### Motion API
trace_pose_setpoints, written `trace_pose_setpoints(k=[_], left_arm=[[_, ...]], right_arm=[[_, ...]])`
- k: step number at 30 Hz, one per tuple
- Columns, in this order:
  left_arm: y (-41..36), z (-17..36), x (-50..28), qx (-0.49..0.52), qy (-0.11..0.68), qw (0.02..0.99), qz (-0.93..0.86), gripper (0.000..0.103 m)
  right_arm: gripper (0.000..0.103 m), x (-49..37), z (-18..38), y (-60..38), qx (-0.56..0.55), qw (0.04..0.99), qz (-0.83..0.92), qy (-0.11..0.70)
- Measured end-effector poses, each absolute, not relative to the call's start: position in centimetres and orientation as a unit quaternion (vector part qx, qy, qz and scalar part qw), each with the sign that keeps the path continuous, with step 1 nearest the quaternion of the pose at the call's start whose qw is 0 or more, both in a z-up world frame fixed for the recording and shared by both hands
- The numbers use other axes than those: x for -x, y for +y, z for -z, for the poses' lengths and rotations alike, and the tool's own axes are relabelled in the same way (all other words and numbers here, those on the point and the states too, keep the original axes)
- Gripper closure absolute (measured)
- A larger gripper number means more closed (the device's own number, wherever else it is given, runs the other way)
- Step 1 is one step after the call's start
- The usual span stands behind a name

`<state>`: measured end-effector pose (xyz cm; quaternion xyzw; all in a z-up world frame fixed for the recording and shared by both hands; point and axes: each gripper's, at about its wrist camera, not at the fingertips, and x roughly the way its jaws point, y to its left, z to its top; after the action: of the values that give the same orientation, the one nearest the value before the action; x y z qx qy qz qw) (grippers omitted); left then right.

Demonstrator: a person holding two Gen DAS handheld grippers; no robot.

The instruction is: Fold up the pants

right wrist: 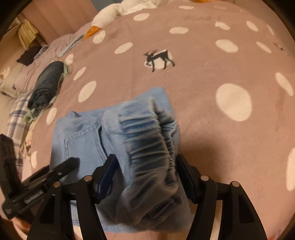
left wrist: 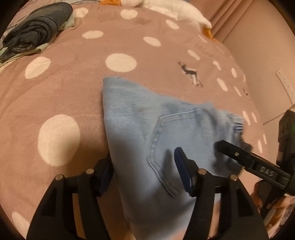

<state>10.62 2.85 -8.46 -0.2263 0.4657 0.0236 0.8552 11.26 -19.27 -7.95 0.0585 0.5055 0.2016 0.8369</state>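
Light blue pants lie folded into a compact bundle on the pink dotted blanket, back pocket facing up. My left gripper stands open astride the bundle's near left part, its pads beside the denim without squeezing it. In the right wrist view the pants show their gathered elastic waistband, which fills the gap of my right gripper. That gripper is open too, jaws wide on either side of the band. Each view catches the other gripper at its edge.
A rolled dark garment sits on other clothes at the far left of the bed. White plush bedding lies at the head. A wall runs close along the bed's right side. Pillows lie at the left.
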Motion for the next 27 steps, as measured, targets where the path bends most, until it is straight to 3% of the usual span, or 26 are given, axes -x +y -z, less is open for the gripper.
trace_pose_setpoints(k=[5,8,15,27], left_arm=[[1.9,3.3,-7.5,0.194,0.416,0.888,-0.039,0.013],[1.4,0.5,-5.2,0.191,0.381,0.904,-0.037,0.001],[0.4,-1.8,-1.7,0.168,0.374,0.91,-0.061,0.001],[-1.1,0.4,0.1,0.141,0.422,0.893,-0.074,0.001]], right_arm=[[0.017,-8.8,3.3,-20.7,-0.06,0.868,-0.202,0.449],[0.013,-6.7,0.1,-21.4,-0.061,0.886,-0.216,0.405],[0.01,-3.3,-3.0,-21.7,-0.052,0.907,-0.229,0.35],[0.01,-2.4,-0.4,-20.6,-0.03,0.905,-0.209,0.369]])
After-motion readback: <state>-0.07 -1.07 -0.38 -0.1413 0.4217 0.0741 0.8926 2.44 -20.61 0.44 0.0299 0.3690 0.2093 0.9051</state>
